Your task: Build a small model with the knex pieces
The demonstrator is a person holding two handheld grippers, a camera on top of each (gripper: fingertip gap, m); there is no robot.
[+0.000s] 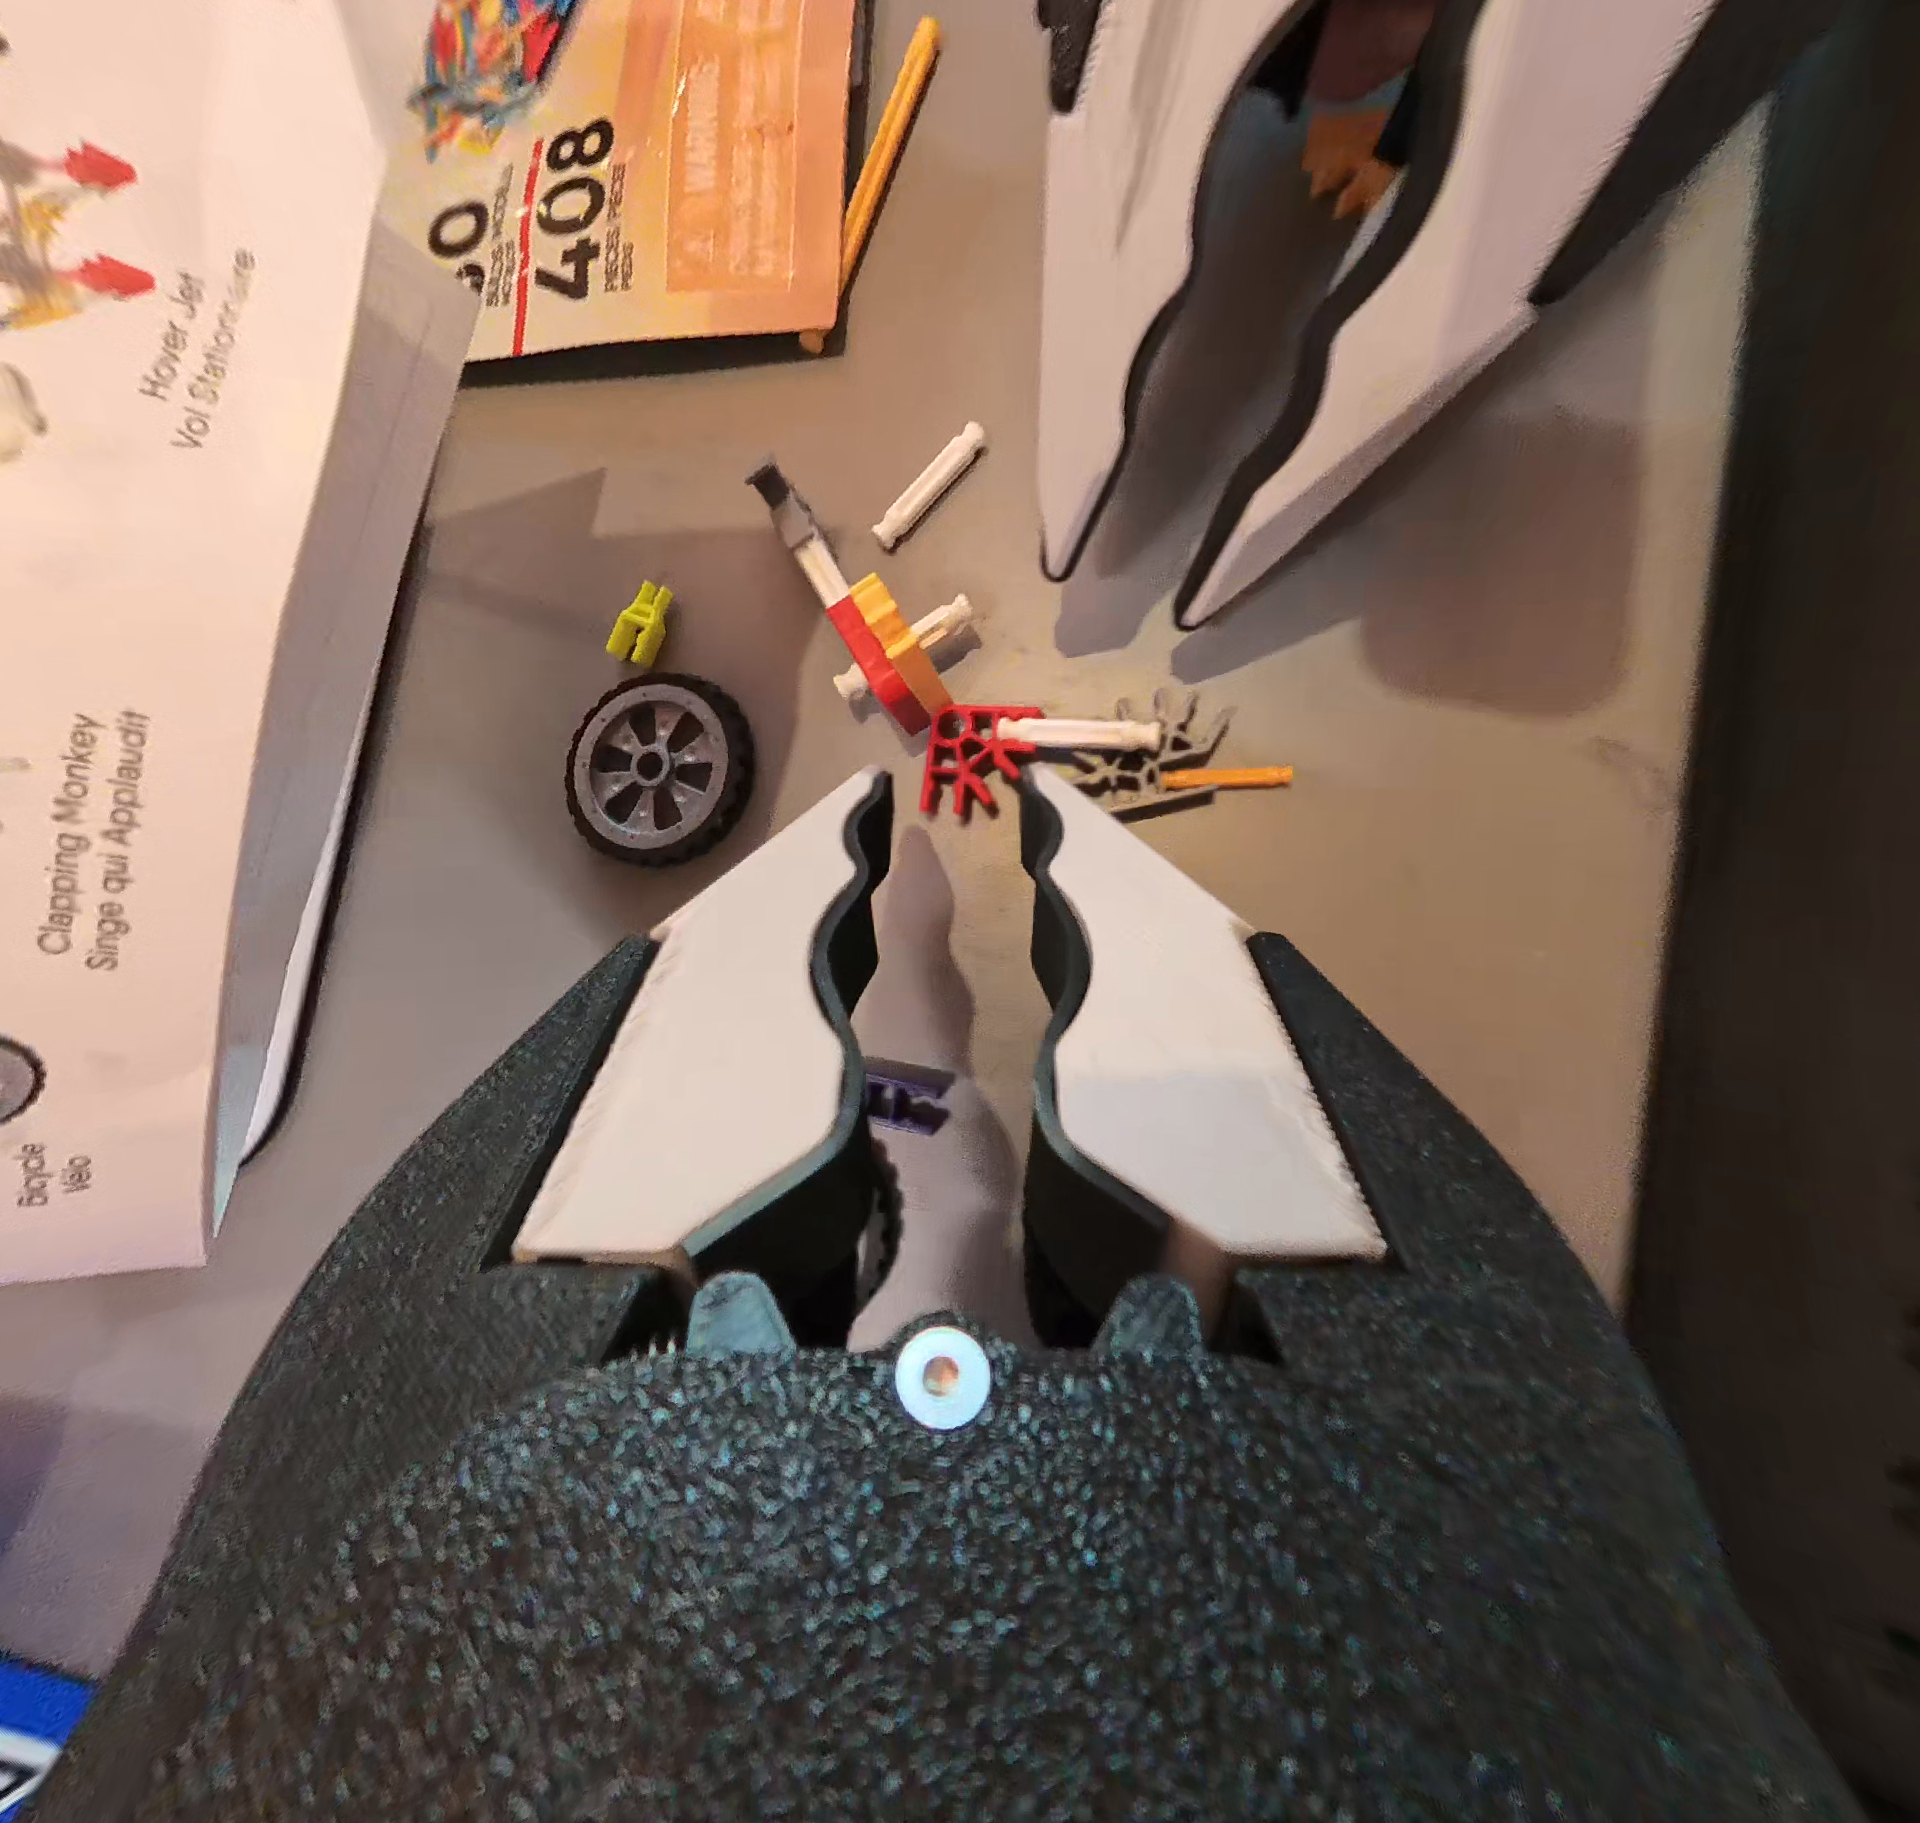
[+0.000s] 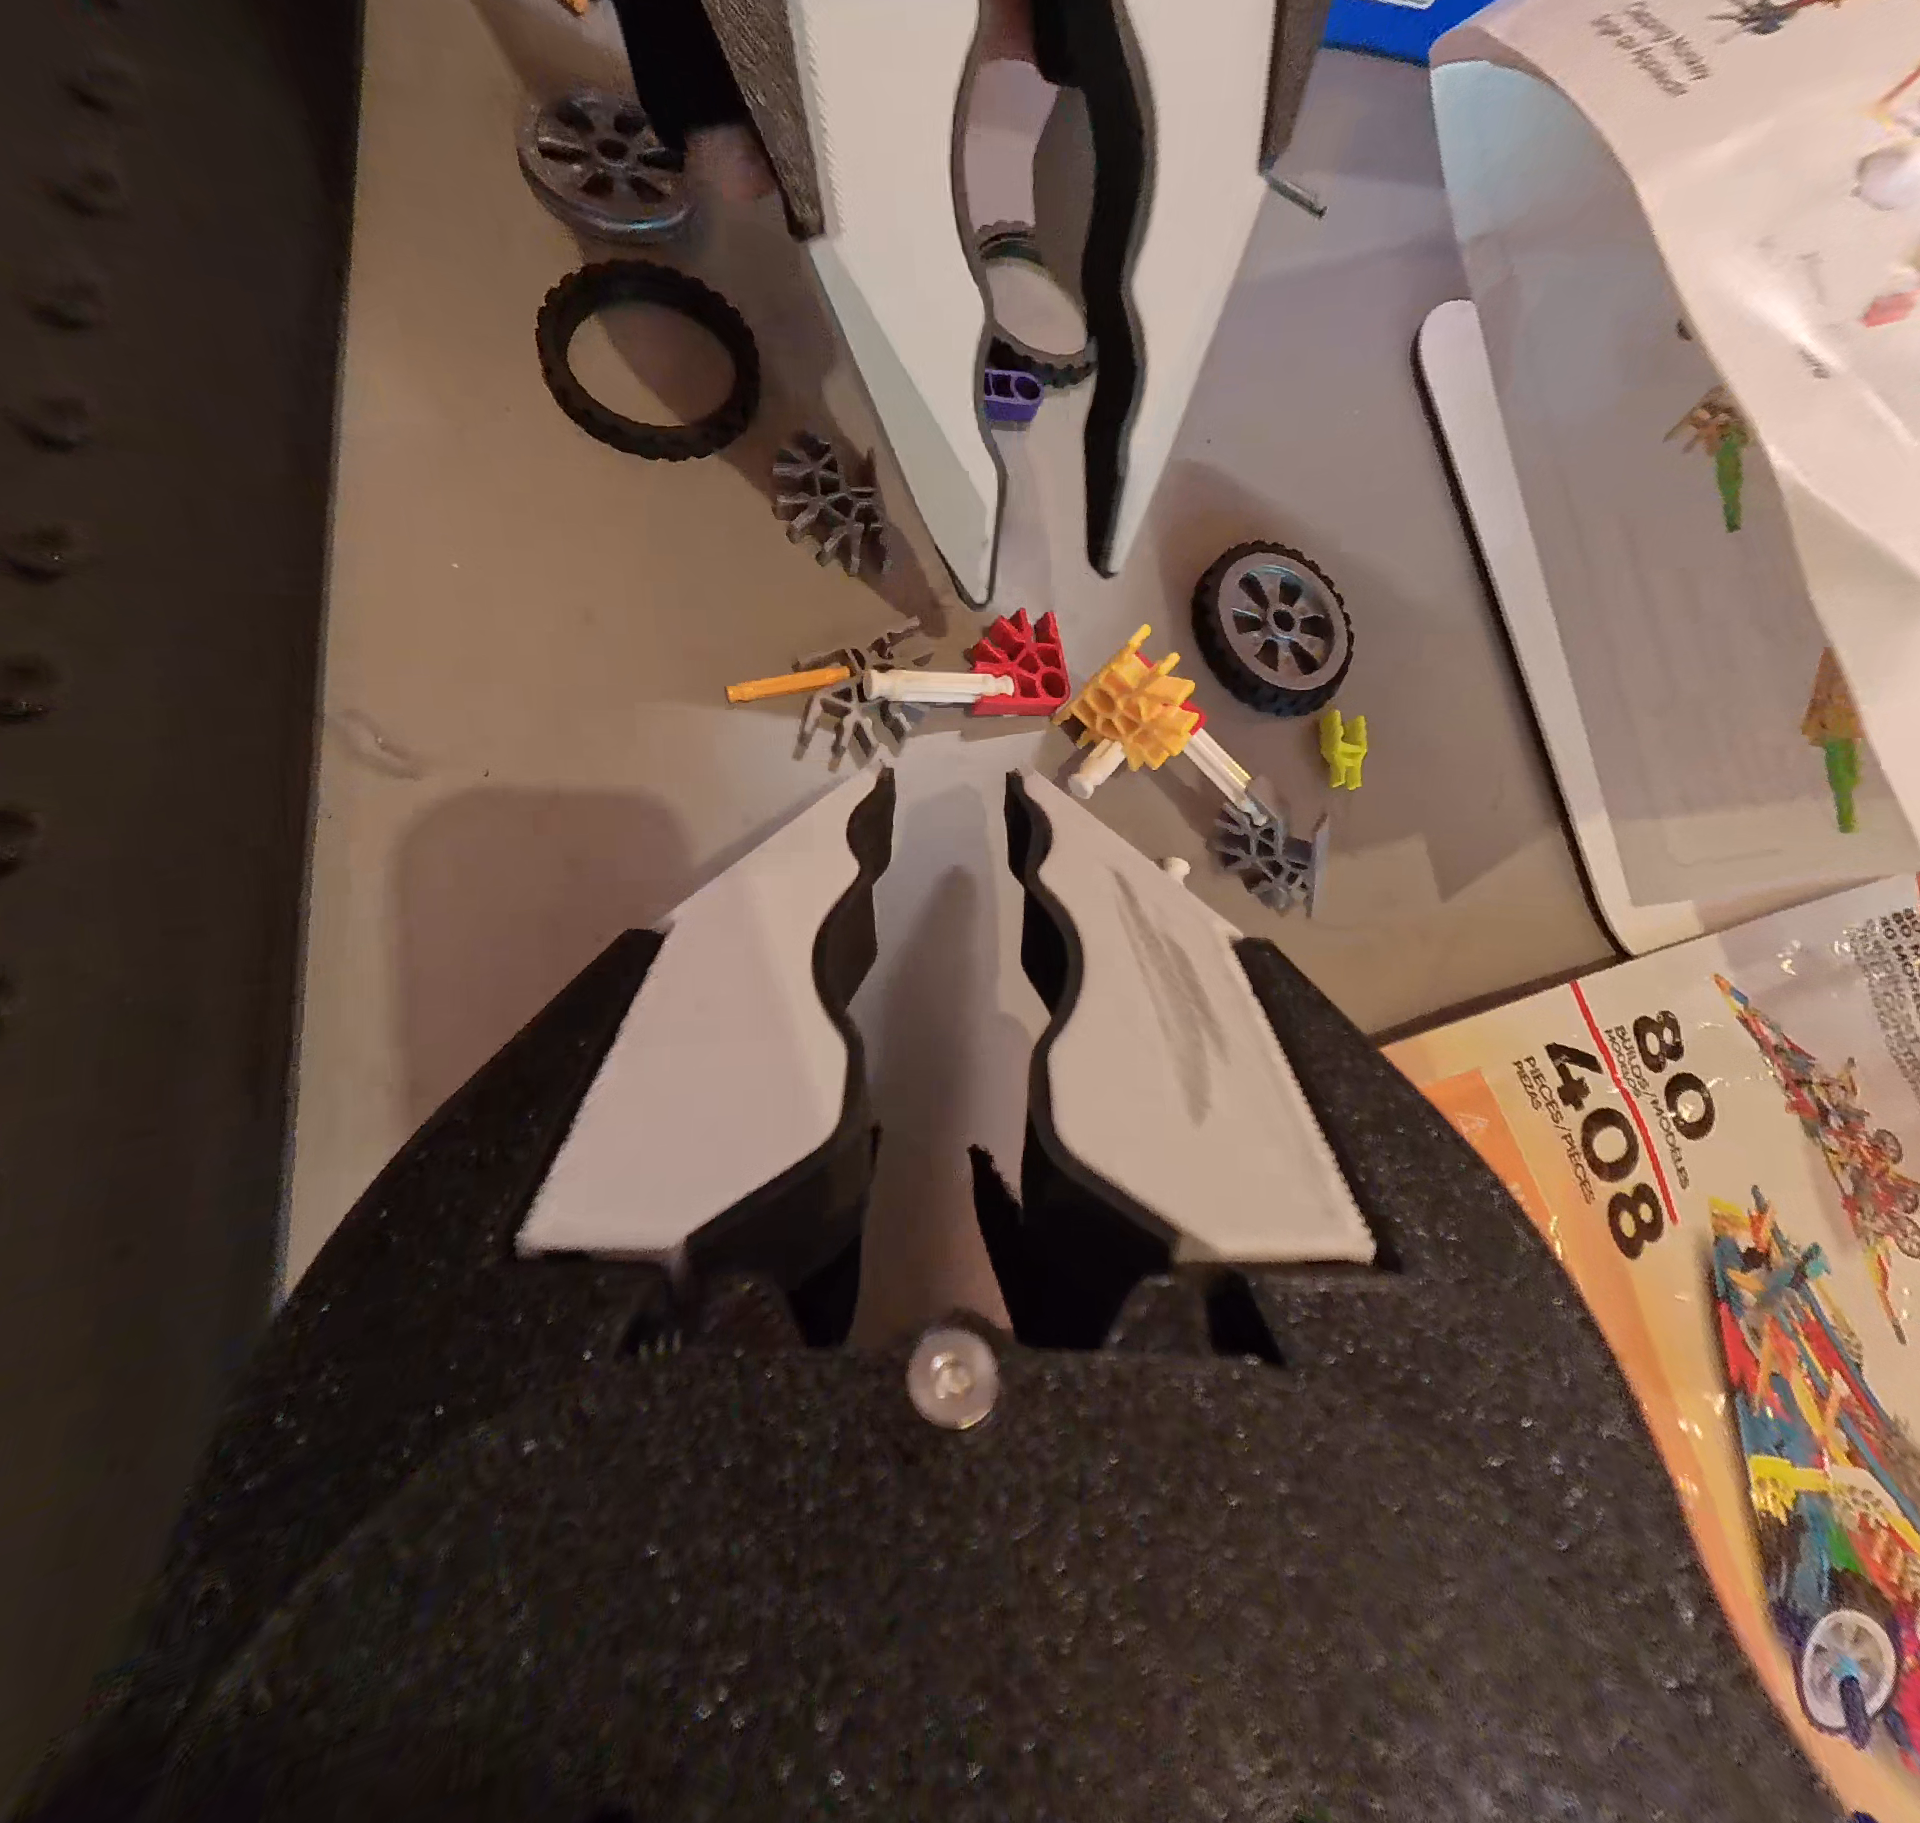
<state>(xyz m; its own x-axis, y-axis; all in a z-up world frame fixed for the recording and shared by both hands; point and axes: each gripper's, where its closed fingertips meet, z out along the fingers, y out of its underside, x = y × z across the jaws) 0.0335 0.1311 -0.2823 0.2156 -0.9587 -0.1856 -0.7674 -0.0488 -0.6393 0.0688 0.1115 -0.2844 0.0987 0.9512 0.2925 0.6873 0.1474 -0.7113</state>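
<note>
So you're holding both grippers over the table [image 1: 1403,838], empty, fingers apart. Your left gripper [image 1: 954,781] is hovering just beside the red connector [image 1: 971,750]; your right gripper [image 2: 948,784] is facing it, near the yellow connector [image 2: 1132,703] and wheel [image 2: 1273,627].

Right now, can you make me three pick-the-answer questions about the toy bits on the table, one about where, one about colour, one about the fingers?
1. Where does the lime clip lie?
A. beside the wheel
B. on the booklet
C. between the fingers

2. What colour is the connector at the left gripper tips?
A. blue
B. red
C. green

3. How is the right gripper?
A. shut on a wheel
B. shut on a rod
C. open, holding nothing

Answers:
1 A, the clip sits on the table just by the tyre.
2 B, a red piece lies right before the tips.
3 C, bare table shows between its fingers.
</note>
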